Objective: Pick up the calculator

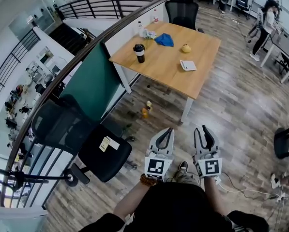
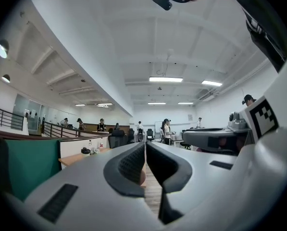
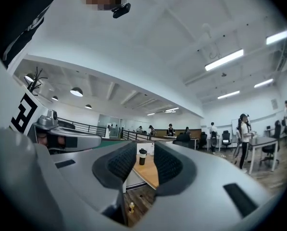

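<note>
1. The table [image 1: 159, 69] stands at 12 o'clock in the head view, well apart from both grippers.
2. The left gripper [image 1: 169, 131] has its fingers together on nothing; the right gripper [image 1: 201, 129] has its fingers slightly apart, empty.
3. The calculator [image 1: 188, 65] lies flat on the table, at 12 o'clock from the fingers and at 6 o'clock from a yellow fruit [image 1: 186, 48].

Your head camera looks steeply down over the left gripper [image 1: 168, 130] and right gripper [image 1: 200, 128] to a wooden table [image 1: 163, 64] well ahead. Both gripper views face level along their jaws, sharing that distant table.
</note>
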Demonstrator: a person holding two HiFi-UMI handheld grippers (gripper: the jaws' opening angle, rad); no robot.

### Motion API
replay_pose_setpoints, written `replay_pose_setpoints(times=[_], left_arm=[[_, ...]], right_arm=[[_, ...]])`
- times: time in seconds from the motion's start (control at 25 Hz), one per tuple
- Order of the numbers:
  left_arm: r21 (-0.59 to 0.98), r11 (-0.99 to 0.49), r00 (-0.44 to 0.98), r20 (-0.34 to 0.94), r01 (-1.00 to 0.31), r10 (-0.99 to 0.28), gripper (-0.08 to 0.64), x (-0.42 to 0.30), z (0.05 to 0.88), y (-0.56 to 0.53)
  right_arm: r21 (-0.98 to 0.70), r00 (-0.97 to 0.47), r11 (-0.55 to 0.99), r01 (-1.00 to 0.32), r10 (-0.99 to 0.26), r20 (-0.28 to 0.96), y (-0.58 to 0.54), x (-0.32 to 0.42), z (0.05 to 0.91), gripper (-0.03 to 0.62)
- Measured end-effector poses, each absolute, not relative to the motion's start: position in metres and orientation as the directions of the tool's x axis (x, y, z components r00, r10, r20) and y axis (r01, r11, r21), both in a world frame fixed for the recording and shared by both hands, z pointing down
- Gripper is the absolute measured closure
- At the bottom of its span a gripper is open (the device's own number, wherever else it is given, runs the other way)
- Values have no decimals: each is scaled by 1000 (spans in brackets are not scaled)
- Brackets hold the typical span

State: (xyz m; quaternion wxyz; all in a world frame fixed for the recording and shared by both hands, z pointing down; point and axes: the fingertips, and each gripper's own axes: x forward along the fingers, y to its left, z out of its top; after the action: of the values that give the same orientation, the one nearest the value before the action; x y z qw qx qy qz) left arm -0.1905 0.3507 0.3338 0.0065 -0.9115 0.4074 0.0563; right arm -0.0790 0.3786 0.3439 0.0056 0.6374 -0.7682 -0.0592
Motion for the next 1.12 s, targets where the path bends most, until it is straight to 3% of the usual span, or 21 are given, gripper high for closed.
replay_pose_setpoints(times=[0.48,1.12], left_arm=[[-14,-665,665,-57,-747,-745,532,-75,332,300],[22,-651,651,27,-759,-759,532,-29,367,253]], right_arm=[[69,-160,157,-985,-986,-45,320,51,346,316],[82,-224,228,-970,-973,56,268,90,376,137]])
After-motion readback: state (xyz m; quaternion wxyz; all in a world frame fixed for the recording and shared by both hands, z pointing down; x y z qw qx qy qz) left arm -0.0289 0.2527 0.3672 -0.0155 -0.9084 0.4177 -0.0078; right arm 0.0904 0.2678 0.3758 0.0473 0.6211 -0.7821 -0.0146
